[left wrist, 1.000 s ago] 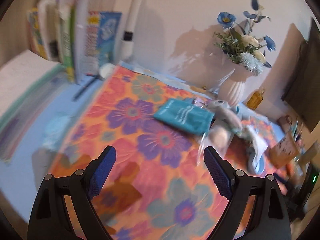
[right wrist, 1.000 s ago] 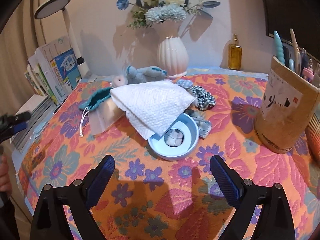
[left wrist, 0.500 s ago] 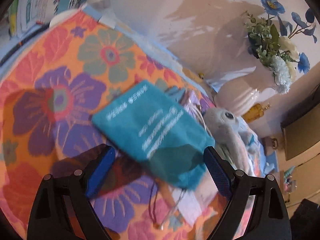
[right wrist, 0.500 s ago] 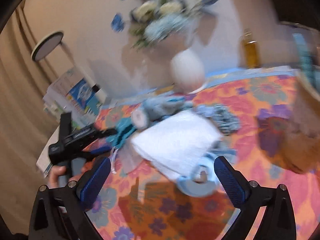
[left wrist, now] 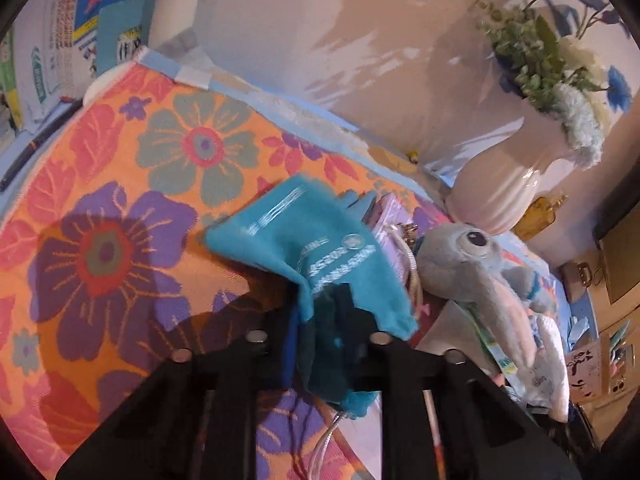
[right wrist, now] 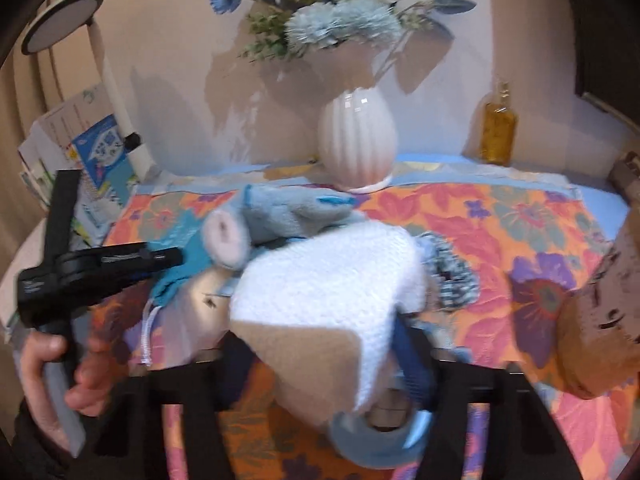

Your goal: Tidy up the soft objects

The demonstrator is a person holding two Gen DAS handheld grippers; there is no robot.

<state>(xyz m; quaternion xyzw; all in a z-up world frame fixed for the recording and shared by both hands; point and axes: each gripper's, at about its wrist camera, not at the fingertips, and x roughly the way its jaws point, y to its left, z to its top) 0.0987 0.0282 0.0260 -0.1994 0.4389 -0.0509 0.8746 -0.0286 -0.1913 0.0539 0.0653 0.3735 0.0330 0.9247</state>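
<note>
Left gripper (left wrist: 320, 320) is clamped down on the teal pouch (left wrist: 316, 248). My jaws have the near end of the fabric bunched between them, and the rest of the pouch fans out ahead of the fingertips onto the flowered tablecloth (left wrist: 120, 208). A white drawstring (left wrist: 324, 444) dangles under the pinched end.

Just to the right of that gripper's tips sits the grey plush toy (left wrist: 468, 264), eye up, one long pinkish ear trailing back toward me. A purple packet (left wrist: 386, 216) pokes out from under the pouch's far edge. Farther ahead and to the right is the white ribbed vase (left wrist: 512, 184) with blue and white flowers. Books (left wrist: 64, 40) stand off to the far left.

Right gripper (right wrist: 324, 344): its jaws are closing, and the white towel (right wrist: 332, 280) is right between them, a folded corner hanging down toward the camera. It's blurry, and I honestly cannot tell whether the pads are pressing on it yet. Directly below the tips is a pale blue bowl (right wrist: 372, 436) with the towel draped over it.

To the right of the towel lies a blue-grey scrunchie (right wrist: 452, 276). Beyond the towel the plush lies on its side, and behind that the vase and an amber bottle (right wrist: 498, 128) stand at the wall. Off to the left in this view I can see my left hand (right wrist: 52, 368) around its gripper's handle, tips at the pouch.
</note>
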